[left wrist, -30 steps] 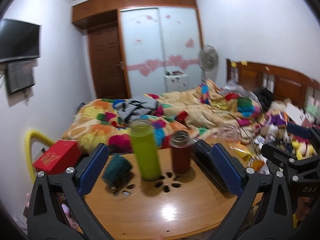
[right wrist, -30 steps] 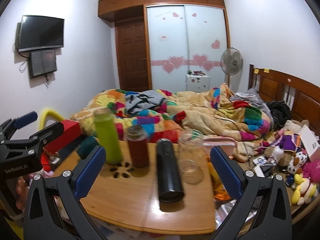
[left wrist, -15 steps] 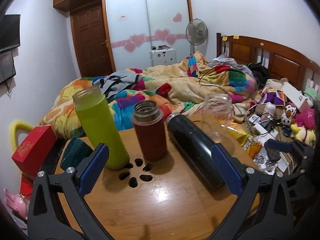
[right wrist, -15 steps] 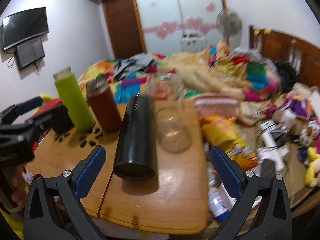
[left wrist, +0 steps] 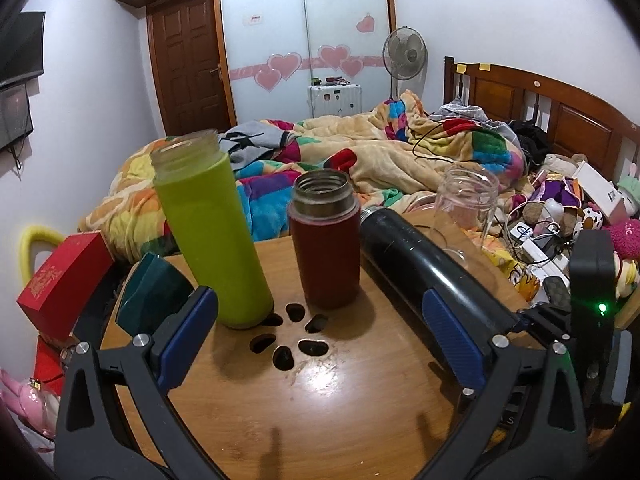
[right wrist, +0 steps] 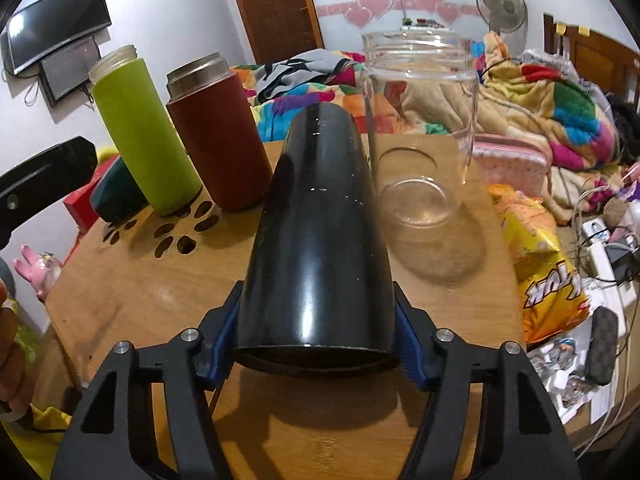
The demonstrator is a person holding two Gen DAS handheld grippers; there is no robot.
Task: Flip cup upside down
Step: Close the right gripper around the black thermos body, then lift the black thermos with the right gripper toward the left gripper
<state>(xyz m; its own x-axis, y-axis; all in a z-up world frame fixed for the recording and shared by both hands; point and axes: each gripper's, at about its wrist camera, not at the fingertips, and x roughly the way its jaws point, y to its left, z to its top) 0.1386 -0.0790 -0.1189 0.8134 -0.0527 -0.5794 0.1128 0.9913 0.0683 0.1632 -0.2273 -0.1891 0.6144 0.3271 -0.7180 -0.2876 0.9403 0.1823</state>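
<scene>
A black cup (right wrist: 320, 240) lies on its side on the wooden table (right wrist: 140, 292), its base end towards me. My right gripper (right wrist: 316, 352) has closed its blue pads on the near end of the black cup. The black cup also shows in the left wrist view (left wrist: 424, 264). A green cup (left wrist: 208, 232), a red cup (left wrist: 326, 240) and a clear glass cup (left wrist: 466, 208) stand upright, mouths up. My left gripper (left wrist: 320, 340) is open and empty, low over the table in front of the green and red cups.
A dark teal cup (left wrist: 154, 292) lies at the table's left edge beside a red box (left wrist: 64, 276). A yellow snack bag (right wrist: 536, 264) lies at the table's right. A bed with a colourful blanket (left wrist: 360, 160) lies behind. Toys and cables clutter the right.
My right gripper moved forward to the black cup and closed on its near end. My left gripper moved right and closer to the green and red cups.
</scene>
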